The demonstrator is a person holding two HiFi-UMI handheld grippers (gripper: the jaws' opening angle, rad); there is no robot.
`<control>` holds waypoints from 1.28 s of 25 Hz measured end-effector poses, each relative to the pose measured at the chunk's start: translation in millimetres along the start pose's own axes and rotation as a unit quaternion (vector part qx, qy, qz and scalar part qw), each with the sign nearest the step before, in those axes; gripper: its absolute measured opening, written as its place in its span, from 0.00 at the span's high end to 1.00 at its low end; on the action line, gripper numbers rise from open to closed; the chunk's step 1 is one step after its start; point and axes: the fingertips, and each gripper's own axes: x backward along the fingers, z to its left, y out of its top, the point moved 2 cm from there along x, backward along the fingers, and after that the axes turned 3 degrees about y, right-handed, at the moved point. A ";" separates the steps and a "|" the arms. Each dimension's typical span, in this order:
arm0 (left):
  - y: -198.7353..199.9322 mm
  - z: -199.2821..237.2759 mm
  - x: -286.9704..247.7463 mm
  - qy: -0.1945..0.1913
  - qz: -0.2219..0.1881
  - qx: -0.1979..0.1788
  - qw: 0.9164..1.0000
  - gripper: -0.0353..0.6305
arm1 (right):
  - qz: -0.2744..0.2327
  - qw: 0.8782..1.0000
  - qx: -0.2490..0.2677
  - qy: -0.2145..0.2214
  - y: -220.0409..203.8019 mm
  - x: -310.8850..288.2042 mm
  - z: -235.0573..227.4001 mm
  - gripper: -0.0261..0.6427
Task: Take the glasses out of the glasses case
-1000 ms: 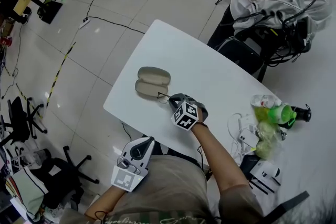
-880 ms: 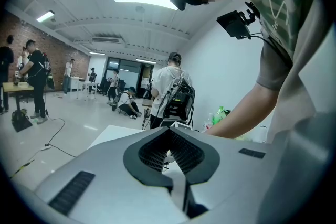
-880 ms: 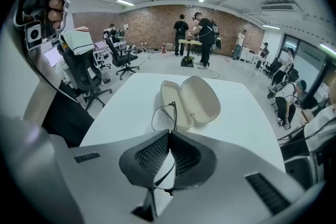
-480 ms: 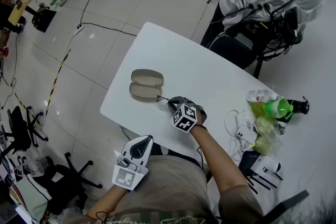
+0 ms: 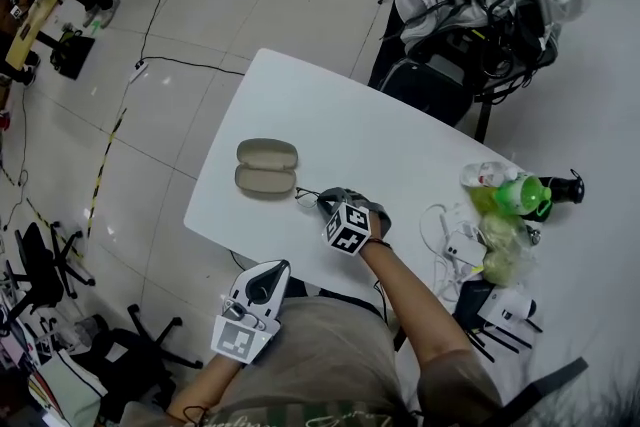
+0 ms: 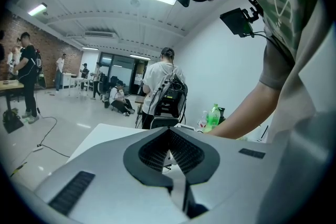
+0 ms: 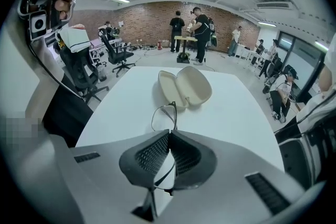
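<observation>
The beige glasses case (image 5: 266,167) lies open and empty on the white table (image 5: 330,105); in the right gripper view the case (image 7: 185,86) sits just beyond the jaws. My right gripper (image 5: 328,203) is shut on the thin dark-framed glasses (image 7: 164,113), gripping them near one lens, with the other lens reaching toward the case. In the head view the glasses (image 5: 308,196) hang just right of the case, apart from it. My left gripper (image 5: 262,287) is held low beside the person's body, off the table's near edge, shut with nothing in it (image 6: 169,136).
A green bottle (image 5: 522,195), white cables (image 5: 452,240) and other clutter crowd the table's right end. A person with a backpack sits on a chair (image 5: 470,35) at the far side. Office chairs (image 5: 40,255) and floor cables lie to the left.
The right gripper with the glasses has drawn slightly farther from the open case. The head camera has shifted. The left gripper stays low by the body.
</observation>
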 end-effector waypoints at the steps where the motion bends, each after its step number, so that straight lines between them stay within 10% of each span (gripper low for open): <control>1: 0.1 -0.2 -1.7 -0.001 0.000 0.000 1.000 0.94 | 0.000 1.000 -0.003 -0.002 -2.9 0.0 -0.5 0.93; 32: -9.4 -6.9 -19.2 -0.006 0.018 0.020 1.000 0.94 | 0.013 0.998 -0.047 0.027 -49.8 1.4 12.9 0.93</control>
